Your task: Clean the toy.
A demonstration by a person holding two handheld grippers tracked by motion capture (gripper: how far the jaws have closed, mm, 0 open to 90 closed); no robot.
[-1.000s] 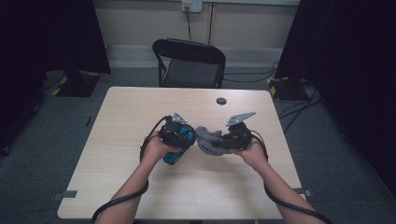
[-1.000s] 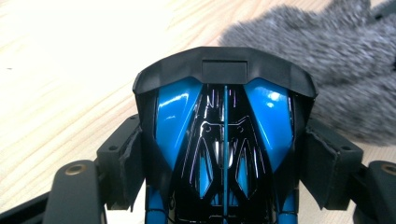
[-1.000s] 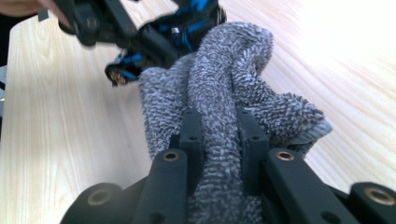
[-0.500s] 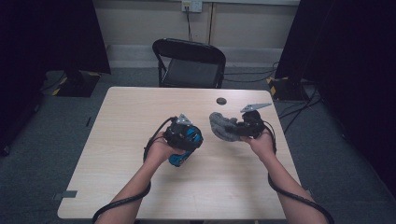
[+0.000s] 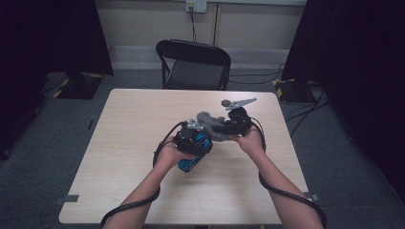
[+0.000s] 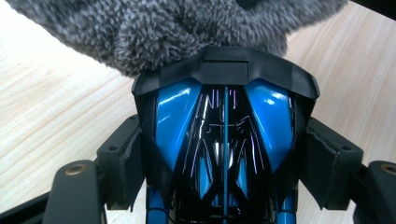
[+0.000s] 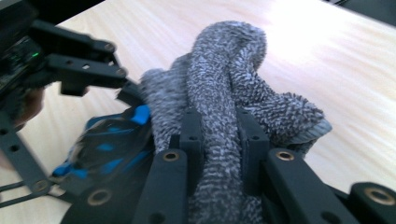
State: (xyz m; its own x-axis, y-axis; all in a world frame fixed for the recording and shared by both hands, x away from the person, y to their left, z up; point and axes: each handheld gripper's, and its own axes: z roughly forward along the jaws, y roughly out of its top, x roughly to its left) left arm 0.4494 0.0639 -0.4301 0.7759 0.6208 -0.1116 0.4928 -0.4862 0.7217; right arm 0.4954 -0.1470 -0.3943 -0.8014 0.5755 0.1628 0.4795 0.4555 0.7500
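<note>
My left gripper (image 5: 193, 138) is shut on a glossy blue and black toy-like object (image 6: 224, 140), its pads (image 6: 126, 163) pressing on both sides. That object (image 5: 204, 143) sits above the table's middle. My right gripper (image 7: 220, 130) is shut on a fuzzy grey cloth (image 7: 224, 70), which bunches up beyond its jaws. The cloth (image 5: 210, 125) rests against the far end of the blue object (image 7: 112, 140), and it hangs over the object's top edge in the left gripper view (image 6: 177, 32). In the high view the right gripper (image 5: 227, 125) is just right of the left one.
A light wooden table (image 5: 133, 119) carries a small dark round thing (image 5: 225, 102) near its far edge. A black folding chair (image 5: 193, 62) stands behind the table. Cables trail from both grippers along the forearms. Dark curtains flank the room.
Half a second ago the two grippers were apart, with the cloth held off to the right. Now the right gripper has come back left and the cloth touches the blue object.
</note>
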